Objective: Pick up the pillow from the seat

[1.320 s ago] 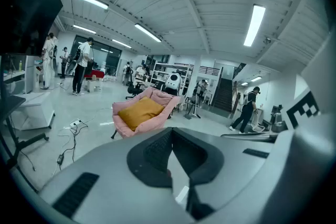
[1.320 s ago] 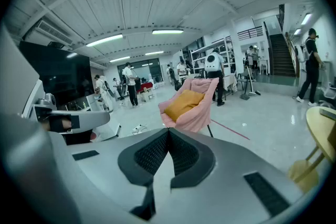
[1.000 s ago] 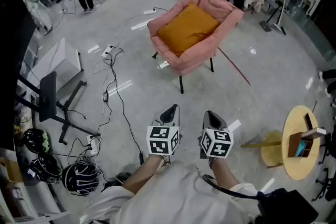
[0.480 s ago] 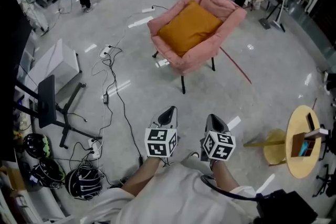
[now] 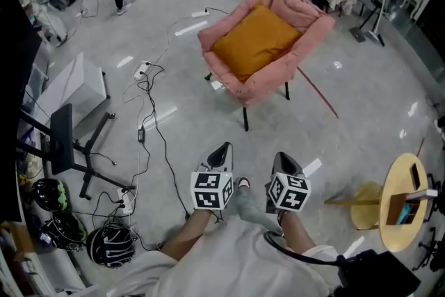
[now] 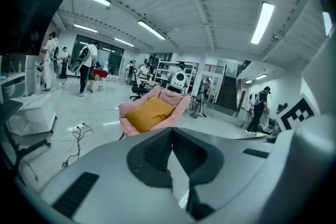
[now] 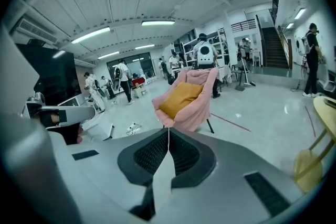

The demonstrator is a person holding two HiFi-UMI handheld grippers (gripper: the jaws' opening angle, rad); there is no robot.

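The orange pillow [image 5: 256, 40] lies flat in the seat of the pink armchair [image 5: 309, 24], untouched. Well short of the armchair, the left hand-held gripper [image 5: 222, 151] and right hand-held gripper [image 5: 284, 161] point toward it, jaws closed on nothing. The likely risk — arriving with the jaws unopened and merely shoving the pillow back; the cables [image 5: 147, 90] left of the armchair could snag a foot.

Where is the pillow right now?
In the head view the orange pillow lies on the seat of the pink armchair, upper centre of the picture, to the right of the white power strip on the floor.
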